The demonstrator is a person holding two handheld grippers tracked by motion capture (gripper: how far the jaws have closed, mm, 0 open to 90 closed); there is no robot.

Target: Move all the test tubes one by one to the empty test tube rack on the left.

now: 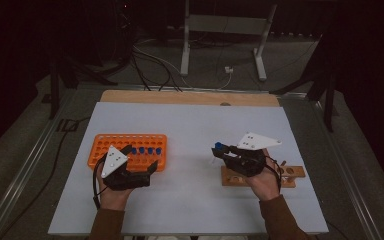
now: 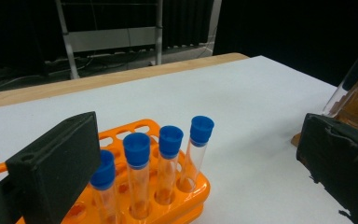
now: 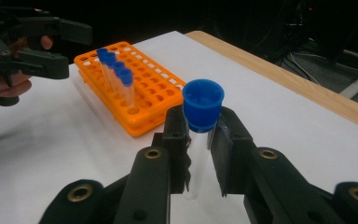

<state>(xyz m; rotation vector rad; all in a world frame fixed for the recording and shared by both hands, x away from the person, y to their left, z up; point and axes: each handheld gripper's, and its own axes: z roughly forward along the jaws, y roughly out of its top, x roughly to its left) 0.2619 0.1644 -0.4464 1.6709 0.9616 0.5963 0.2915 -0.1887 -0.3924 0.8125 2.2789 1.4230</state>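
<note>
A clear test tube with a blue cap stands upright between the jaws of my right gripper, which is shut on it just below the cap; from above the gripper holds it over the white table, left of the wooden rack. An orange tube rack sits on the left with several blue-capped tubes standing in it. My left gripper hovers open over the rack's near edge, its jaws wide apart with nothing between them.
The white board lies on a wooden tabletop whose far edge shows. Beyond it are a metal stand's legs and cables on the floor. Bare board lies between the two racks.
</note>
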